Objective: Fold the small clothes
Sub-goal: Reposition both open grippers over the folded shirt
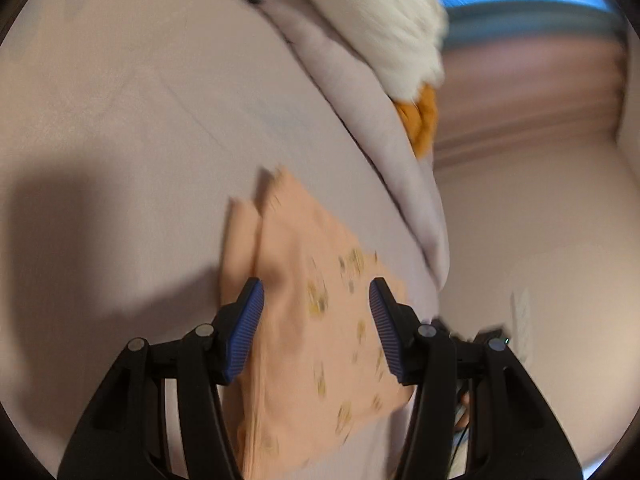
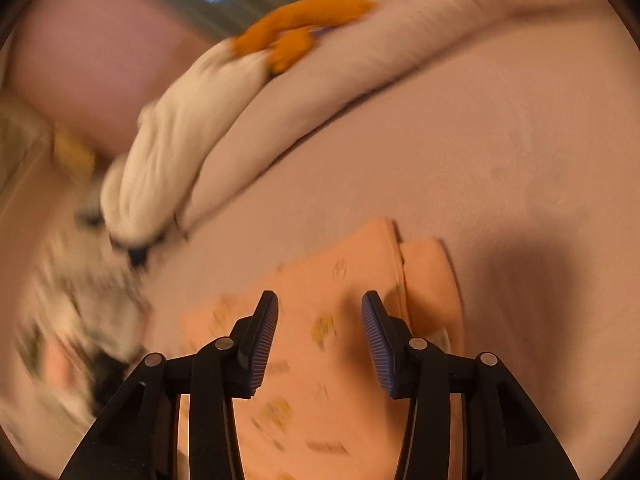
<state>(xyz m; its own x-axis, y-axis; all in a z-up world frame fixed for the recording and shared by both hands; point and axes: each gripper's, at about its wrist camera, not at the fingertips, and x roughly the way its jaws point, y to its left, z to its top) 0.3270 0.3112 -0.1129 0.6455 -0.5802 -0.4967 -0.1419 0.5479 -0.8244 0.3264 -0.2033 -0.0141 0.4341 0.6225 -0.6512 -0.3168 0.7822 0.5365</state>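
No text, label or number is legible in either blurred view.

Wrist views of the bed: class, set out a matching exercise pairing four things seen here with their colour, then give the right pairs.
Column one:
1. small garment
2. gripper pads
3. plush toy's body
4. plush toy's feet

Column two:
A. blue, ribbed
B. white, fluffy
C. peach with small yellow prints
D. orange

Right pairs: 1-C, 2-A, 3-B, 4-D.

The garment lies on the pink bedsheet, below the open fingers of both the left gripper and the right gripper.
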